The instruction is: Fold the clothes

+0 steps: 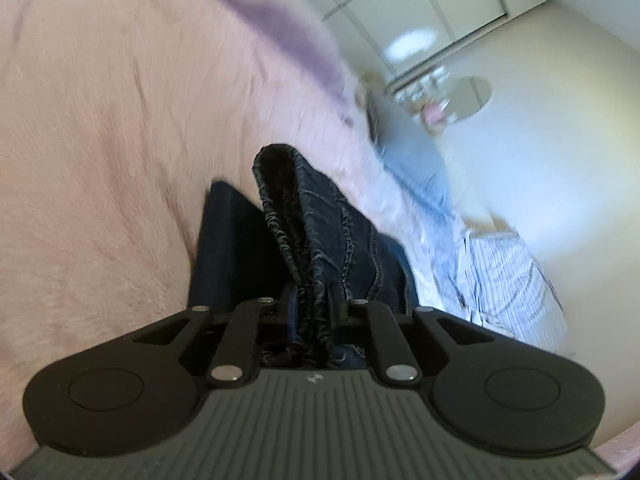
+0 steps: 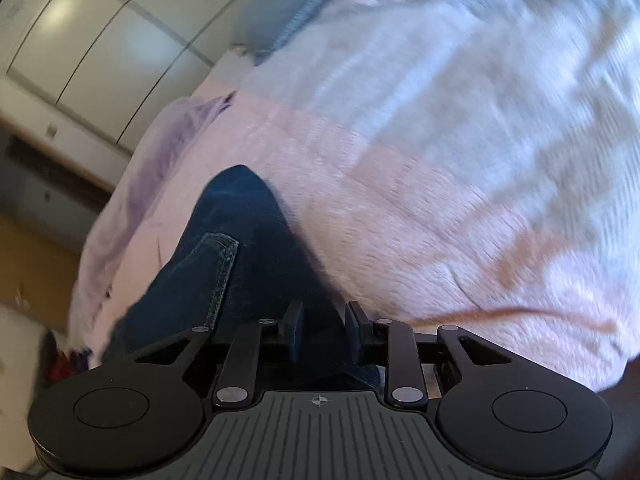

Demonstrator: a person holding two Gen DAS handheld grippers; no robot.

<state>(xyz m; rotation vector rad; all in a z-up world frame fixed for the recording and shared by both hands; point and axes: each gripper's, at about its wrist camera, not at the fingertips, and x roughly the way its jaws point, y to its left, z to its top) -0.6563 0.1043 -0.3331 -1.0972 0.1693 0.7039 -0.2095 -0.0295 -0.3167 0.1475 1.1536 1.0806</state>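
**Pale room around a pink-covered bed**

You are working over a bed with a fuzzy pink cover [image 1: 100, 160]. Beyond its far edge stand white wardrobe doors [image 2: 92, 36], glossy and catching a soft glare. Past the bed's right side, a cream wall [image 1: 560, 160] carries a round mirror [image 1: 472, 96]. Below the wardrobe, yellowish floor [image 2: 28, 256] shows.

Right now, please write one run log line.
left gripper: shut on dark blue denim jeans | right gripper: jaws around denim | pink fuzzy blanket beneath
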